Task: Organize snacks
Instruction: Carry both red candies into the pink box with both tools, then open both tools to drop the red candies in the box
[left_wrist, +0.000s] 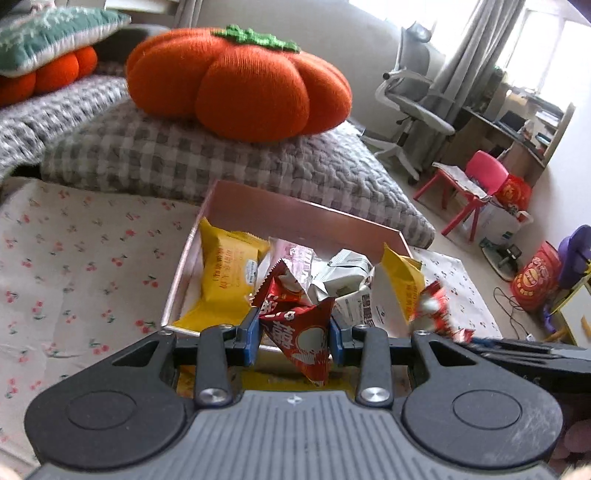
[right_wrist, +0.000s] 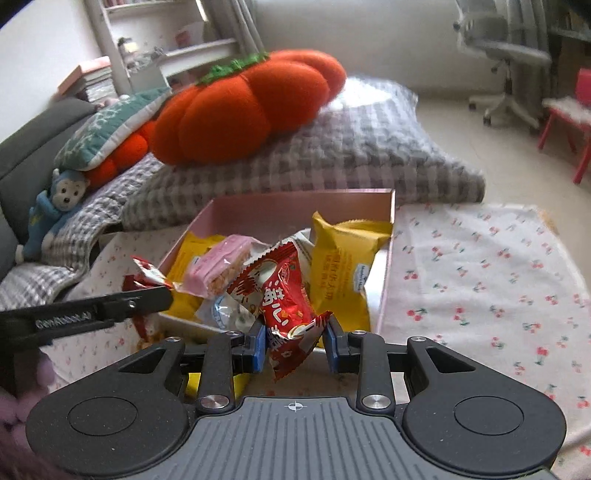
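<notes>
A pink box (right_wrist: 384, 206) sits open on the cherry-print cloth (right_wrist: 480, 280), packed with snacks: two yellow packets, one (right_wrist: 343, 269) propped against the right wall, another (left_wrist: 225, 280) on the left; a pink wafer bar (right_wrist: 218, 269) tilted on top; white wrappers (left_wrist: 343, 277) in between. Two red packets (left_wrist: 299, 332) (right_wrist: 284, 306) are held above the box, crumpled.

White lettering reading "GenRobot.AI" runs along the black arm of the left tongs (right_wrist: 147, 295) in the right wrist view. The red snack packets (right_wrist: 284, 295) and yellow packets (right_wrist: 343, 269) carry Chinese characters, too small to read surely.
</notes>
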